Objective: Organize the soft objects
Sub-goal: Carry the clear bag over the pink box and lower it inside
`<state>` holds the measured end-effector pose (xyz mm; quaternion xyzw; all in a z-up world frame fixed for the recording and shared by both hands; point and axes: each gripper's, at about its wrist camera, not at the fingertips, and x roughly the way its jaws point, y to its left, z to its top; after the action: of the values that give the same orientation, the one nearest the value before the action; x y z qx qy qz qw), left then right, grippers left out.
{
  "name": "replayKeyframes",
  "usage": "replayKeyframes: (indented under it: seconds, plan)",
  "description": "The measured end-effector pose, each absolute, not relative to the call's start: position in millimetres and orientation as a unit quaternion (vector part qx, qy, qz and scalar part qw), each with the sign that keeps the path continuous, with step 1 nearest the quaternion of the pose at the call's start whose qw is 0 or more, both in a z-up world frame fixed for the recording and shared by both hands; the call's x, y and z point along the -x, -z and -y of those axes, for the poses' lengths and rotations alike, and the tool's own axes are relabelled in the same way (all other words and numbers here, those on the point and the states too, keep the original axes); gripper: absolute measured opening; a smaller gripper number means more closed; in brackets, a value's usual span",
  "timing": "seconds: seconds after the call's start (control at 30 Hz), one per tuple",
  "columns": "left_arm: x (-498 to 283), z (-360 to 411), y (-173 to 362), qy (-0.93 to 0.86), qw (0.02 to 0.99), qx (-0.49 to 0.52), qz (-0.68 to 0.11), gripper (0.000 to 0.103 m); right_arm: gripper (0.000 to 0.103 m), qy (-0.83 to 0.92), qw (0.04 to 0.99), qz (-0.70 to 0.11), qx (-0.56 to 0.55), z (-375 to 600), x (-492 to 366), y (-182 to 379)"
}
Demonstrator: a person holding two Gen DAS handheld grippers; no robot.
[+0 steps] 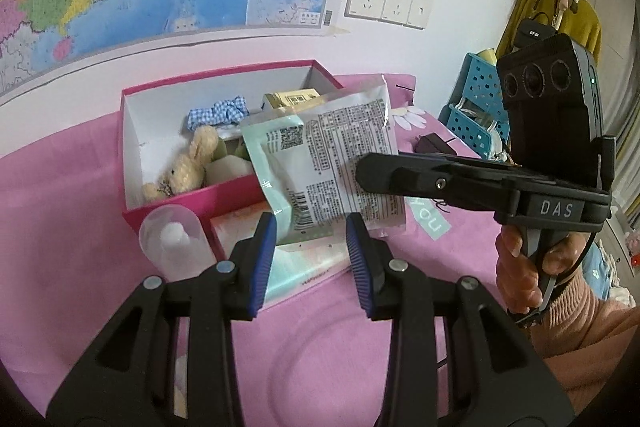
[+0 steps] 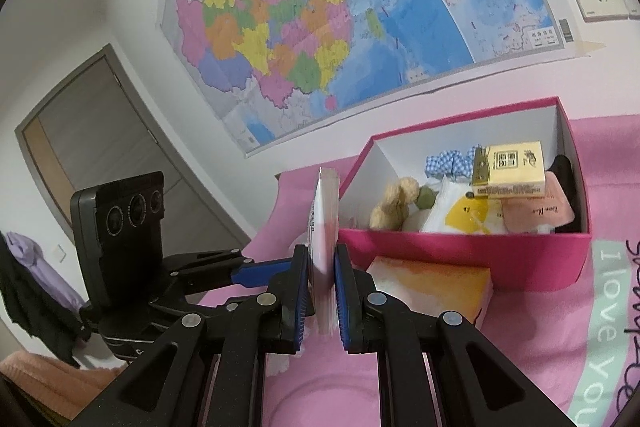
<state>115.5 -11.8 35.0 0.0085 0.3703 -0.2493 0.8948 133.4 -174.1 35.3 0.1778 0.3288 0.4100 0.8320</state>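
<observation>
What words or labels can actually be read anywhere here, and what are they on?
"DAS": right gripper, on its body.
"I love You": pink cloth.
Packet held by the right gripper: printed text, QR code, barcode, too small to read.
Wall map: title blurred.
Yellow box: unreadable.
</observation>
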Motion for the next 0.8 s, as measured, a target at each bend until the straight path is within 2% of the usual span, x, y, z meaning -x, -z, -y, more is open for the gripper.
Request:
replayKeyframes:
  seconds: [0.8]
  plan:
    - [-155,12,-49,0.227,0.906,-0.008,-0.357,0.038,0.012,-0.4,0.839,-0.32,-0.18,168,-181,-45]
